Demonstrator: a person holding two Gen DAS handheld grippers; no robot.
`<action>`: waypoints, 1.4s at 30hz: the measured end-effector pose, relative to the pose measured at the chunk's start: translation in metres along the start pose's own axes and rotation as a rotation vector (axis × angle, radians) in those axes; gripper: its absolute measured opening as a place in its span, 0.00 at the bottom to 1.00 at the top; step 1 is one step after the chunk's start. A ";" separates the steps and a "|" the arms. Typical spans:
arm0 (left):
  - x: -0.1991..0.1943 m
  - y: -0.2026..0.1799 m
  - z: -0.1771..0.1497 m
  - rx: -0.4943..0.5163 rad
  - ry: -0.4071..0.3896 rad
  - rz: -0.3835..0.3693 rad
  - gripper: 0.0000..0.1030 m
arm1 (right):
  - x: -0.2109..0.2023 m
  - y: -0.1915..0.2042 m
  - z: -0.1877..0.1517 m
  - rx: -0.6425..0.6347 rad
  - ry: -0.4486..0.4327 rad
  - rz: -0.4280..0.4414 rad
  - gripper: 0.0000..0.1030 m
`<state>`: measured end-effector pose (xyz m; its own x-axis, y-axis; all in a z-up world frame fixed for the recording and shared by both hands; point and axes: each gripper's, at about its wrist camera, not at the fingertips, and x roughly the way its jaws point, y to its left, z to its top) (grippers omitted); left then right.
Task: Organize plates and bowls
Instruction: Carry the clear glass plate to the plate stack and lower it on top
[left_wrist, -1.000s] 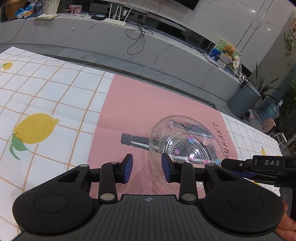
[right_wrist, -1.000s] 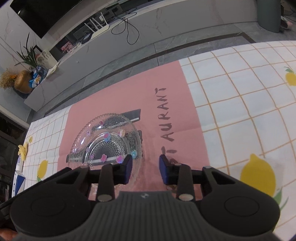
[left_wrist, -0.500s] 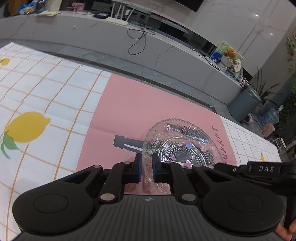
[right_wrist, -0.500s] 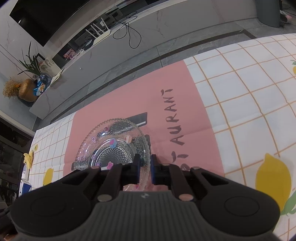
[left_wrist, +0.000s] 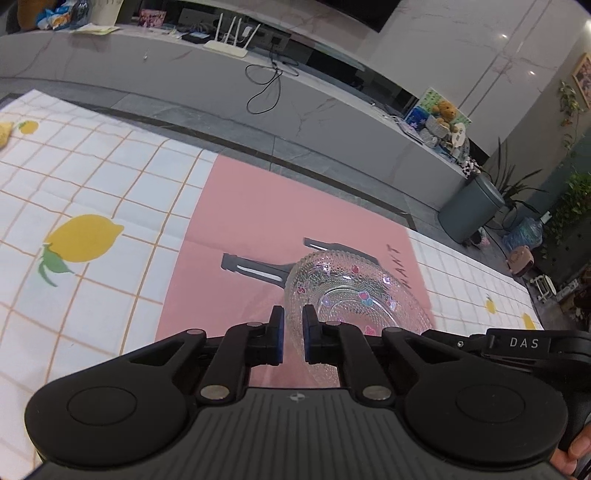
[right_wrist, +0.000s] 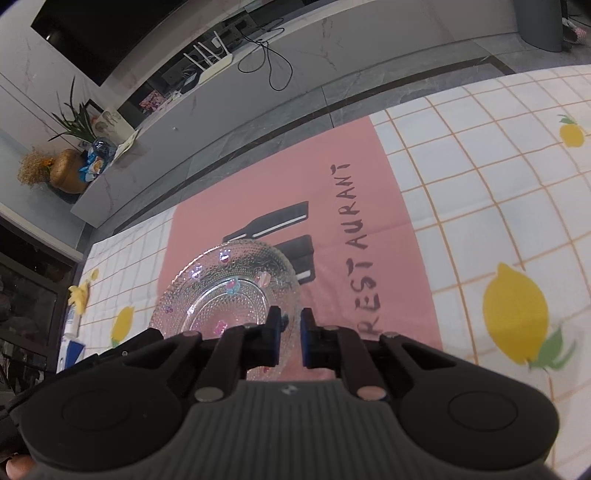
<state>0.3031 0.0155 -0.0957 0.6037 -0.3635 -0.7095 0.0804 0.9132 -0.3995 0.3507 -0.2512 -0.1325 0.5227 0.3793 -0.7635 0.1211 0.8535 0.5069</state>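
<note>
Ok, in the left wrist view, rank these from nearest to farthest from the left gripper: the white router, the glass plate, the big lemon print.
1. Glass plate: its rim is clamped in the left gripper.
2. Big lemon print: on the tablecloth, off to the left.
3. White router: on the far counter, beyond the floor.

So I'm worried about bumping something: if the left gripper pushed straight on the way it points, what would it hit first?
The left gripper is already clamped on the glass plate's rim, so it would drive the plate onward, probably down into the pink mat.
</note>
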 end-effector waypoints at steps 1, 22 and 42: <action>-0.006 -0.003 -0.001 0.006 -0.002 -0.002 0.10 | -0.006 0.001 -0.002 -0.004 -0.003 0.003 0.08; -0.157 -0.101 -0.070 0.086 -0.091 -0.074 0.10 | -0.200 -0.007 -0.070 -0.071 -0.127 0.079 0.09; -0.169 -0.166 -0.186 0.128 -0.100 -0.158 0.10 | -0.279 -0.130 -0.189 0.195 -0.217 0.115 0.09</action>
<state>0.0401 -0.1086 -0.0174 0.6506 -0.4900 -0.5803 0.2765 0.8644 -0.4199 0.0295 -0.4000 -0.0613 0.7081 0.3662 -0.6037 0.1990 0.7169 0.6682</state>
